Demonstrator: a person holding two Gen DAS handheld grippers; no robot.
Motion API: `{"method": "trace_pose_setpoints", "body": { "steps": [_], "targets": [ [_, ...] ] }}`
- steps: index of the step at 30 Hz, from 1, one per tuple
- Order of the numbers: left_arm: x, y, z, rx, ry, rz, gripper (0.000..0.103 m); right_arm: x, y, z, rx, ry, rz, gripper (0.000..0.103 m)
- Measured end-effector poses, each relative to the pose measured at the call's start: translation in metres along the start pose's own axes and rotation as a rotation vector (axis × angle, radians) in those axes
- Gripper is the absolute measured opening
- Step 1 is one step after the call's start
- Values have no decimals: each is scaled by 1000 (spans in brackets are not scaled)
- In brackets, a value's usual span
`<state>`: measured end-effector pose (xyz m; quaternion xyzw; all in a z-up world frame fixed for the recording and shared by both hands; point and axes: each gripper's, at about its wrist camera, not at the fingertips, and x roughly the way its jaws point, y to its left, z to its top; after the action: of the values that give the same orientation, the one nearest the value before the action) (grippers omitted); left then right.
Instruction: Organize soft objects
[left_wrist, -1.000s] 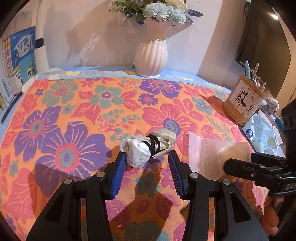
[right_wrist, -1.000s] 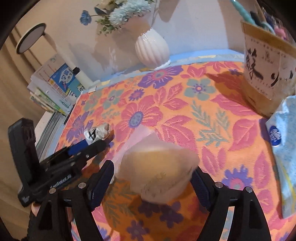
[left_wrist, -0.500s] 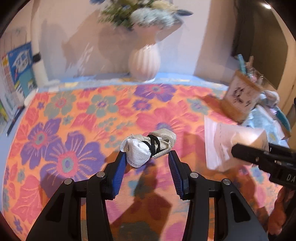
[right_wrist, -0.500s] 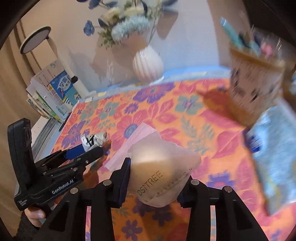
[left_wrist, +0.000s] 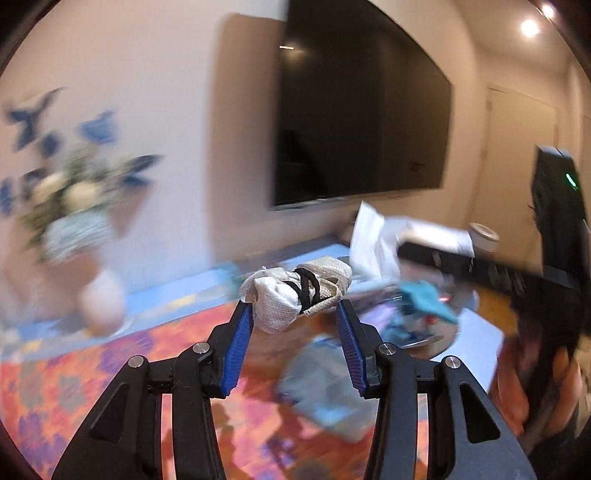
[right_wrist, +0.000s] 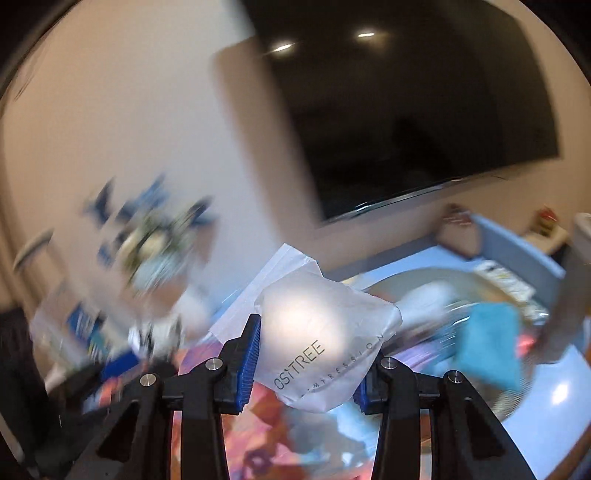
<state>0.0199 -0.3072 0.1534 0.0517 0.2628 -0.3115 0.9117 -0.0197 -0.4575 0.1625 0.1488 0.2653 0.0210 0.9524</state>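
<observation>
Up front in the left wrist view, one left gripper has its fingers clenched on one white mesh bundle tied with black cord, raised at frame centre above the floral worktop. Only the right wrist view shows the right gripper, fingers having just closed on one frosted plastic pouch printed with dark lettering, held at lower centre.

The frosted white plastic pouch carried dark print that read "OS'TREE", the first letters partly creased. A smaller spaced line beneath it ended in "PRESSION", its start hidden by the fold. Everything else in both views was too blurred for any lettering to be made out.
</observation>
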Motion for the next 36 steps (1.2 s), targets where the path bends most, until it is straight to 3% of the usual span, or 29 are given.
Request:
{"method": "trace_pose_setpoints", "body": {
  "steps": [6,9,13,16,17,19,21,29,36],
  "targets": [
    [69,-65,0,78,75,-106,43,-10,-102,48,205,-40,-167,41],
    [96,-79,-4,67,109,-138,43,2,-143,58,282,-7,-205,41],
    [116,-93,-15,95,138,-147,43,24,-173,58,352,50,-190,41],
    [132,-98,-23,103,176,-164,44,44,-188,55,365,91,-224,42],
    [138,-97,-25,98,191,-156,47,51,-193,54,375,103,-233,44],
    [146,-95,-32,70,226,-143,52,61,-205,53,405,118,-234,67],
    [152,-90,-39,34,261,-160,66,71,-215,50,437,148,-212,74],
    [115,-85,-40,62,191,-181,74,52,-230,28,557,167,-148,75],
    [47,-56,-32,28,106,-186,74,10,-186,27,497,122,-136,76]
  ]
}}
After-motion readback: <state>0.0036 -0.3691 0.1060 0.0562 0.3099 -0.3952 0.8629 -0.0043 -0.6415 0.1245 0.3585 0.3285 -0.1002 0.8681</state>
